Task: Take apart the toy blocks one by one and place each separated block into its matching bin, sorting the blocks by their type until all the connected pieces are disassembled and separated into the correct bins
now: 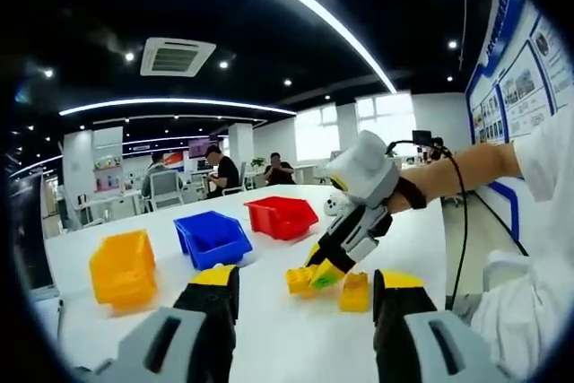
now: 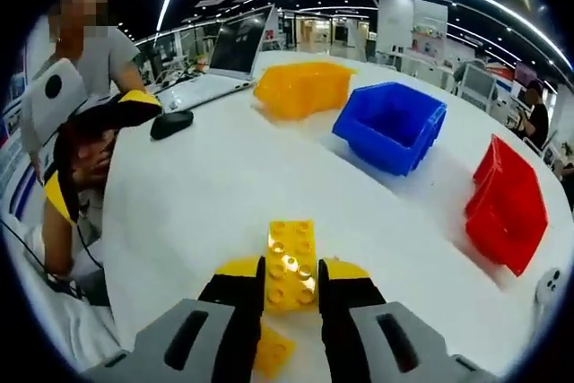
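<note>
In the left gripper view, your left claw (image 1: 305,298) hangs open above the white table (image 1: 269,329), gripping nothing. Just ahead of it, your right claw (image 1: 325,274) pinches a clump of yellow blocks (image 1: 305,279) with a green piece; a loose yellow block (image 1: 354,291) sits just beside. Beyond them stand a yellow bin (image 1: 123,266), a blue bin (image 1: 213,238) and a red bin (image 1: 282,216).

In the right gripper view, your right claw (image 2: 291,298) is closed on a yellow block (image 2: 290,265). The three bins lie well ahead; the left claw (image 2: 99,127) hovers off to the left.
</note>
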